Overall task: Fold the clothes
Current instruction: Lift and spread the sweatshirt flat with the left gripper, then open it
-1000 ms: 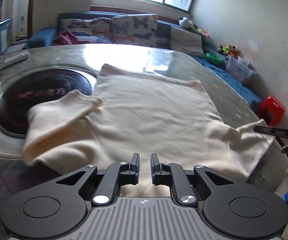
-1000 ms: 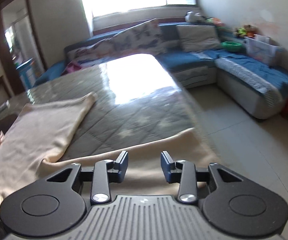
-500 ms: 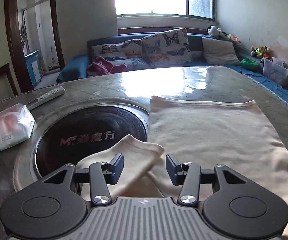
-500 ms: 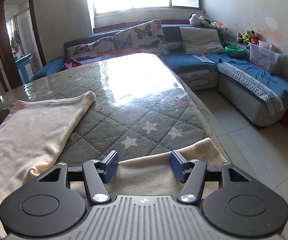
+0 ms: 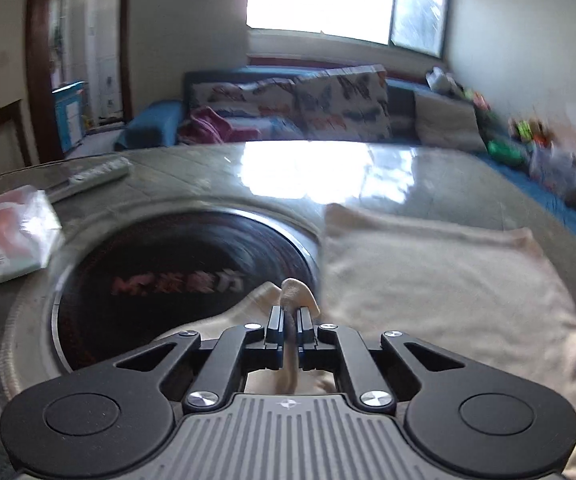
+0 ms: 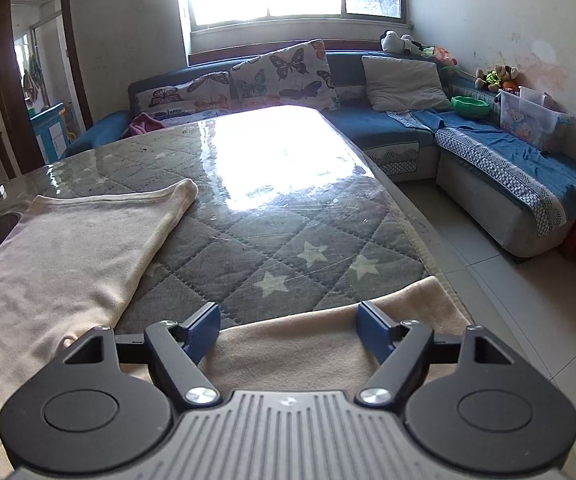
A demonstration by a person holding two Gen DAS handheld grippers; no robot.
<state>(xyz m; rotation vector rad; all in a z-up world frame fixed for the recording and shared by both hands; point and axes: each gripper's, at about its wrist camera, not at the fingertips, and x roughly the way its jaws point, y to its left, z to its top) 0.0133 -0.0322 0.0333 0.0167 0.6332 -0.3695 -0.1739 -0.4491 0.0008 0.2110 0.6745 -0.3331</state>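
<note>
A cream shirt (image 5: 428, 280) lies flat on the table, its body stretching to the right; it also shows in the right wrist view (image 6: 60, 256). My left gripper (image 5: 289, 316) is shut on the shirt's left sleeve (image 5: 294, 294), a fold of cloth pinched between the jaws. My right gripper (image 6: 290, 322) is open wide, its blue pads on either side of the shirt's right sleeve (image 6: 320, 340), which lies flat near the table's right edge.
A round black inset hotplate (image 5: 176, 276) sits in the table left of the shirt. A tissue pack (image 5: 4, 240) and a remote (image 5: 96, 174) lie at the far left. A blue sofa (image 6: 488, 160) and floor are beyond the table's right edge.
My left gripper closed on the left sleeve and lifted its edge. My right gripper opened wider over the right sleeve.
</note>
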